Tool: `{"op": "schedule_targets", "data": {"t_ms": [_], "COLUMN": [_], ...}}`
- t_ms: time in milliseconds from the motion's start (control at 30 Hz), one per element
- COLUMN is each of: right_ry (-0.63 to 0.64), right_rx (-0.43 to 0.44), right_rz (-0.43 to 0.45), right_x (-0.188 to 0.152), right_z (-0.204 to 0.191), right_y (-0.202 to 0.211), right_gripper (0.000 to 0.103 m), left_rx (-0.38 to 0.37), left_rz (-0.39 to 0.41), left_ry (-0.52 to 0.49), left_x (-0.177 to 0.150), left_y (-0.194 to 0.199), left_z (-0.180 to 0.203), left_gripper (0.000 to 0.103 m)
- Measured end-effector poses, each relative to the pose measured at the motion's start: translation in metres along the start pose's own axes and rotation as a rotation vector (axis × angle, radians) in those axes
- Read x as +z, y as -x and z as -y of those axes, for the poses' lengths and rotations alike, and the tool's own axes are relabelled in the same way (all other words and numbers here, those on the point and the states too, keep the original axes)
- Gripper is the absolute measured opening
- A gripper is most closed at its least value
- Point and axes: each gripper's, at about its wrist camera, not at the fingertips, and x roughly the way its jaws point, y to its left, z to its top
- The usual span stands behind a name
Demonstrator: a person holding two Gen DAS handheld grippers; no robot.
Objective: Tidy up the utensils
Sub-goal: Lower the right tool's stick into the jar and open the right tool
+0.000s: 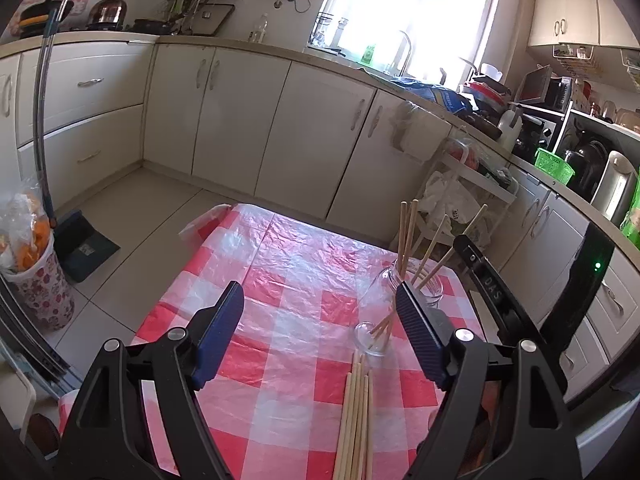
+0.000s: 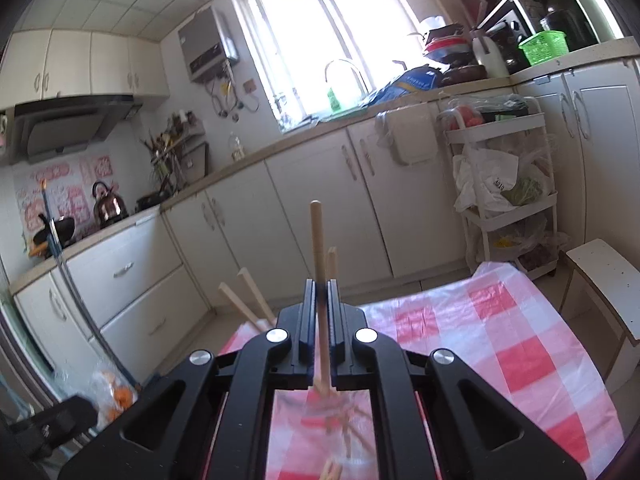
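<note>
A clear glass jar (image 1: pixel 380 316) stands on the red-and-white checked table (image 1: pixel 280 288) with several wooden chopsticks (image 1: pixel 406 236) sticking out of it. More chopsticks (image 1: pixel 356 412) lie flat in a bundle in front of the jar. My left gripper (image 1: pixel 320 304) is open and empty, just short of the jar, its right finger beside it. My right gripper (image 2: pixel 320 292) is shut on one chopstick (image 2: pixel 318 240), held upright with its lower end in the jar (image 2: pixel 340 432) below. Other chopsticks (image 2: pixel 248 296) lean out to the left.
Cream kitchen cabinets (image 1: pixel 248 120) run along the far side beyond the table's edge. A white trolley with bags (image 2: pixel 504 184) stands at the right, a small stool (image 2: pixel 604 280) beside the table. A bin and dustpan (image 1: pixel 80 248) sit on the floor at the left.
</note>
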Motion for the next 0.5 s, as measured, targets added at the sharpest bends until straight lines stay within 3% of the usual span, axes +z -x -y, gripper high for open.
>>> {"op": "schedule_targets", "data": {"t_ms": [33,133,200,267,433,500], "right_ry": [0.005,0.006,0.015,0.030,0.071,0.069], "right_rx": [0.001,-0.004,0.000,-0.010,-0.001,-0.006], "right_rz": [-0.019,-0.069,-0.121,-0.227,-0.486,-0.537], "right_x": [-0.003,-0.012,-0.019,-0.034,-0.085,-0.097], "right_z": [-0.001,0.000,0.000,-0.002,-0.007,-0.008], "right_y": [0.003,0.021,0.033,0.040,0.033,0.028], "right_gripper": [0.008,0.031,0.031,0.030,0.017,0.017], "left_rx": [0.006,0.025,0.042,0.059,0.072,0.070], "left_rz": [-0.002,-0.020,-0.031,-0.044,-0.063,-0.077], "left_ry": [0.001,0.012,0.029,0.042,0.053,0.053], "left_x": [-0.001,-0.002,-0.003,-0.005,-0.013,-0.016], "left_y": [-0.001,-0.004,-0.006,-0.009,-0.016,-0.020], "left_z": [0.000,-0.005,-0.011,-0.017,-0.024,-0.025], "left_gripper": [0.075,0.075,0.075,0.075,0.075,0.075]}}
